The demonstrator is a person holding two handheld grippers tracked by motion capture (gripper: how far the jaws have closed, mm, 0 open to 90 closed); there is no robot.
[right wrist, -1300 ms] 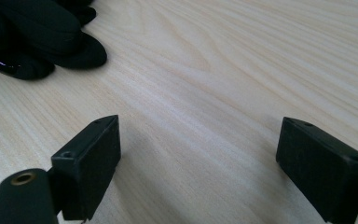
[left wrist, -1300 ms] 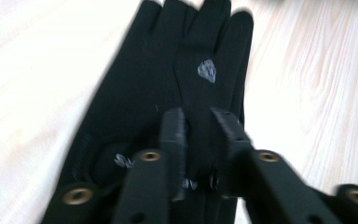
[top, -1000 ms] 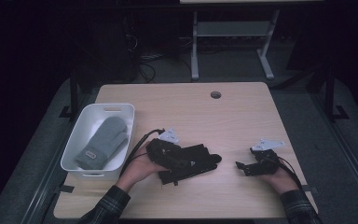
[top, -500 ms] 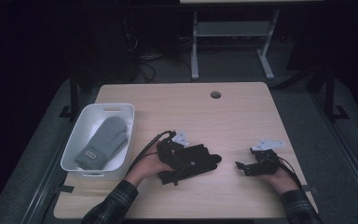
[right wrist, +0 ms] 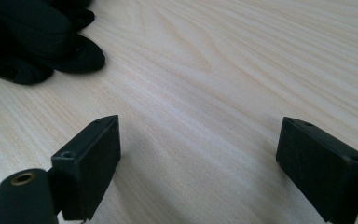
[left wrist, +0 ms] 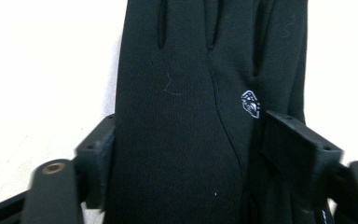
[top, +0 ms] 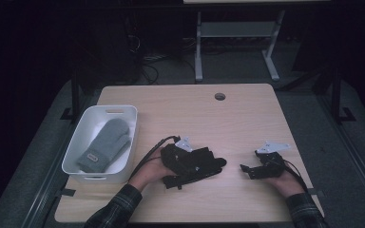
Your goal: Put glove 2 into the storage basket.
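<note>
High view: left gripper [top: 204, 164] lies over the black glove [top: 215, 162], right of the bin [top: 78, 147] holding a grey mitten [top: 105, 144]; right gripper [top: 248, 169] rests apart, farther right.

Left gripper view: jaws straddle the glove [left wrist: 186, 116], not visibly pinching; thin fabric could slip out.

Right gripper view: jaws wide, empty, the glove [right wrist: 37, 42] ahead; no backup there.
</note>
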